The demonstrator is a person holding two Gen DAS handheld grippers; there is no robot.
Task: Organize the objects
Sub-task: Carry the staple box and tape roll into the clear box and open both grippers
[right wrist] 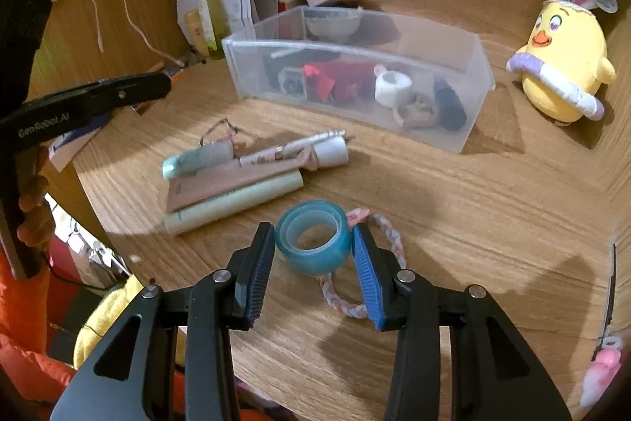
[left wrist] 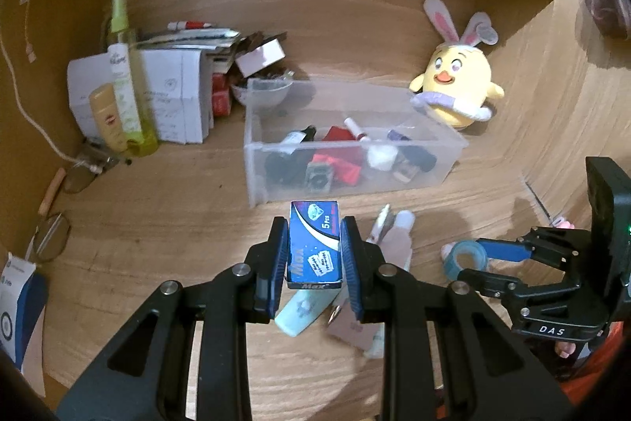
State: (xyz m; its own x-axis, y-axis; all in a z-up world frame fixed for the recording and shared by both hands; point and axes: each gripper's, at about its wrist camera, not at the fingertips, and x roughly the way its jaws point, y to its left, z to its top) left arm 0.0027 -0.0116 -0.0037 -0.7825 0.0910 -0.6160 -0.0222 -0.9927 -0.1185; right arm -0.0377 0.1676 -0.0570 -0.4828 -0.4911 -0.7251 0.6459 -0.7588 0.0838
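Note:
My left gripper [left wrist: 313, 223] is shut on a small blue "Max" box [left wrist: 313, 251] and holds it above the wooden desk, just in front of the clear plastic bin [left wrist: 256, 160]. The bin [right wrist: 315, 46] holds several small items, among them red cloth and a white tape roll. My right gripper [right wrist: 313, 229] is shut on a teal tape roll [right wrist: 315, 261], one pad against each side, low over the desk. In the left wrist view that right gripper [left wrist: 469, 260] and its tape roll [left wrist: 453, 257] are at the right.
A pile of tubes and rolled paper [right wrist: 236, 180] lies left of the tape, and a braided ring [right wrist: 390, 243] lies under it. A yellow chick plush [right wrist: 560, 66] stands at the right. Bottles [left wrist: 126, 85], white boxes and glasses [left wrist: 51, 235] crowd the left corner.

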